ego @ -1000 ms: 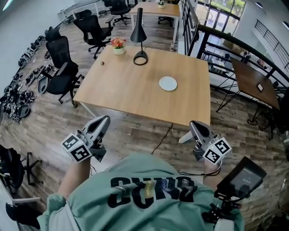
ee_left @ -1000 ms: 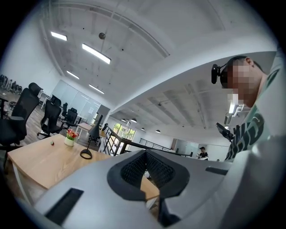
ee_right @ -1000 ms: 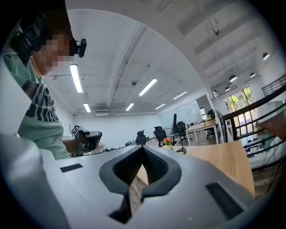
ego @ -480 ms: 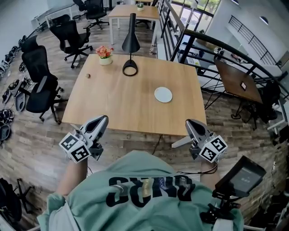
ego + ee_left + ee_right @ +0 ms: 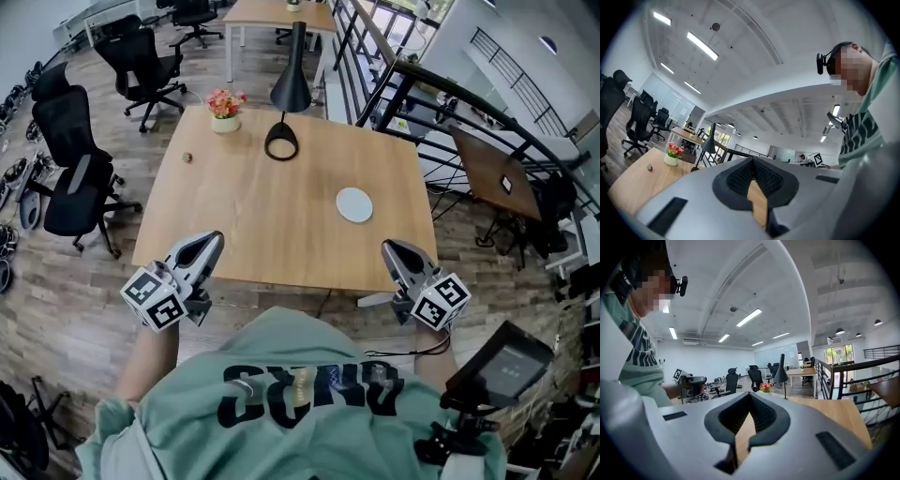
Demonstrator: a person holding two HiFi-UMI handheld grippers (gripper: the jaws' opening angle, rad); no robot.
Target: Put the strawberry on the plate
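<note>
Wooden table, plate, strawberry, left hand-held gripper, right hand-held gripper, both pressed together.

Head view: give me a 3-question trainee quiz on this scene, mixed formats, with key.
1. True or false: the strawberry lies on the plate.
2. Which gripper is nearer the plate? A: left gripper. B: right gripper.
3. Fill in: the jaws of both grippers are ____, with nothing between them.
Key: 1 false, it lies on the table, far from the plate. 2 B. 3 shut.
</note>
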